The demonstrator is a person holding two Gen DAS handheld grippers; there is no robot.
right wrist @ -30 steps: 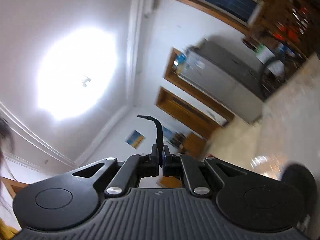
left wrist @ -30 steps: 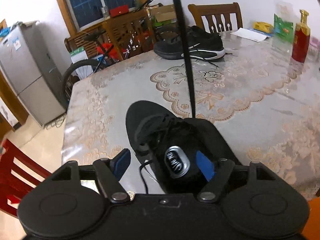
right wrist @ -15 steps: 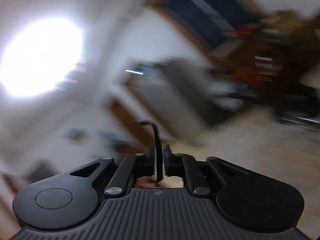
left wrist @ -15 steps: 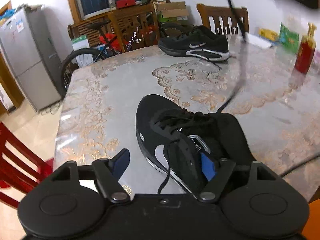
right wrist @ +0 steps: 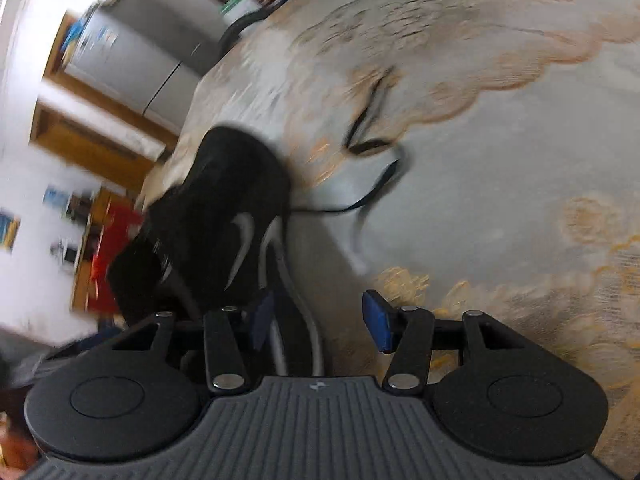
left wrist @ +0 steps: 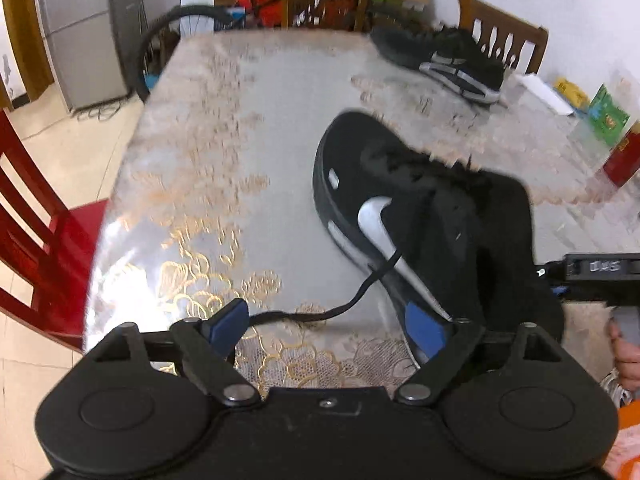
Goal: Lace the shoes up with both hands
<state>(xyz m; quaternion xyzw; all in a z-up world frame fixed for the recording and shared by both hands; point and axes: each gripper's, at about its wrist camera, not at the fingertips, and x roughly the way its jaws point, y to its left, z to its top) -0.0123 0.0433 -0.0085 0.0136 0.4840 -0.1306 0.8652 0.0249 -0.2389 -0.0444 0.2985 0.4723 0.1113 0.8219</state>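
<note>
While lying near the front edge of the table [left wrist: 224, 128], with one lace [left wrist: 352, 300] trailing loose on the cloth: black shoe [left wrist: 404, 216].

Left gripper [left wrist: 332, 330] hanging just over the near edge, jaws wide apart, holding nothing, right pad by the shoe's heel. Right gripper [right wrist: 318, 322] also spread wide and empty, pointing at the shoe's side, other lace [right wrist: 372, 184] curling on the cloth. Second shoe [left wrist: 444, 60] sitting at the far edge.
</note>
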